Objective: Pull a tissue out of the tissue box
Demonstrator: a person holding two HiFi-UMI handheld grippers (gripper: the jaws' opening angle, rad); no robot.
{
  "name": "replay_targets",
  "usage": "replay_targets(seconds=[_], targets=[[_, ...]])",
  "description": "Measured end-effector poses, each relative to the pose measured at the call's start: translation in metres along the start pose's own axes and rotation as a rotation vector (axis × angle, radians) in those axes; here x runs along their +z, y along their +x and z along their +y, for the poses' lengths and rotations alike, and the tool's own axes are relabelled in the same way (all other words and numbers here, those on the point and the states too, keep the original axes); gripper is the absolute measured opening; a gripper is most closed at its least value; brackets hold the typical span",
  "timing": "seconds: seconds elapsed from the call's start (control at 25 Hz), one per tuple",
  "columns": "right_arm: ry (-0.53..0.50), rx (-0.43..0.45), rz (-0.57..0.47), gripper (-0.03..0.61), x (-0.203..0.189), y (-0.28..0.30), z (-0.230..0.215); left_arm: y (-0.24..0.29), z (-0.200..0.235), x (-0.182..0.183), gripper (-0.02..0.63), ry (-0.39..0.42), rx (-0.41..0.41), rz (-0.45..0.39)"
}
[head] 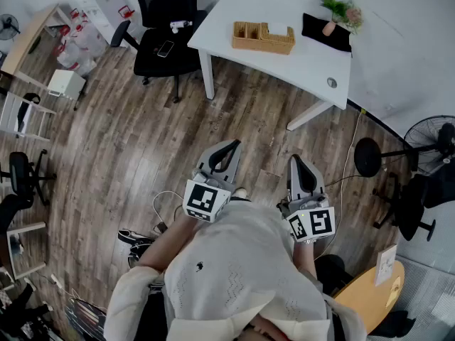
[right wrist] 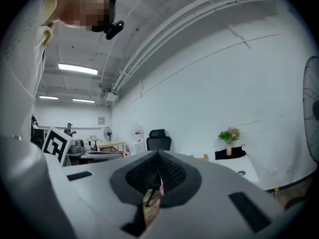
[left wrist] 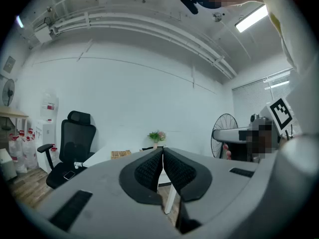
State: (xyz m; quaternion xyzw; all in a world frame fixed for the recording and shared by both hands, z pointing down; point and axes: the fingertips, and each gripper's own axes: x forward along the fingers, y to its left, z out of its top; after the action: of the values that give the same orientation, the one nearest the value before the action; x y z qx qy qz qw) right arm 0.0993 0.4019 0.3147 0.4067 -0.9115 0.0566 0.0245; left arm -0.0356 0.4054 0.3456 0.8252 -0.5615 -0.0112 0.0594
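Head view is showing the person standing on the wooden floor, holding both tools close to the chest. The left gripper [head: 229, 148] is pointing toward twelve o'clock with its jaws pressed together on nothing; the left gripper view is confirming this, the pads meeting with no gap. The right gripper [head: 297, 163] is likewise closed and empty, as its own view is showing. The tissue box [head: 263, 38], a woven tan one, is sitting on the white table [head: 284, 69] at about twelve o'clock, well apart from both grippers. A white tissue [head: 277, 29] is peeking from its right part. I am guessing the tissue is light, soft and easily torn. Pinching the raised fold near its middle looks wisest, with the other claw steadying the light box.
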Motion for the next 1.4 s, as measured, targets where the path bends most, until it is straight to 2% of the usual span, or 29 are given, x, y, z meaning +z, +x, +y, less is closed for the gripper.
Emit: replay_targets(seconds=[0.36,0.76,0.8,0.88,0.92,1.4], targets=[[0.021,-0.022,-0.007,0.0,-0.004,-0.016,-0.019,0.011,-0.018,0.0,0.015,0.032,-0.004,0.002],[-0.001,0.01,0.005,0.0,-0.009,-0.015,-0.016,0.011,-0.017,0.0,0.017,0.041,0.035,-0.005],[-0.004,0.011,0.004,0.0,-0.009,-0.015,-0.017,0.012,-0.017,0.0,0.027,0.038,0.039,-0.006],[-0.003,0.011,-0.001,0.0,-0.009,-0.015,-0.02,0.015,-0.018,0.001,0.115,0.027,0.042,-0.009],[0.0,0.011,-0.004,0.001,-0.009,-0.015,-0.022,0.017,-0.017,0.001,0.123,0.025,0.047,-0.01],[-0.008,0.004,0.014,0.002,-0.012,-0.014,-0.057,0.052,-0.03,0.005,0.123,0.039,0.035,-0.006]])
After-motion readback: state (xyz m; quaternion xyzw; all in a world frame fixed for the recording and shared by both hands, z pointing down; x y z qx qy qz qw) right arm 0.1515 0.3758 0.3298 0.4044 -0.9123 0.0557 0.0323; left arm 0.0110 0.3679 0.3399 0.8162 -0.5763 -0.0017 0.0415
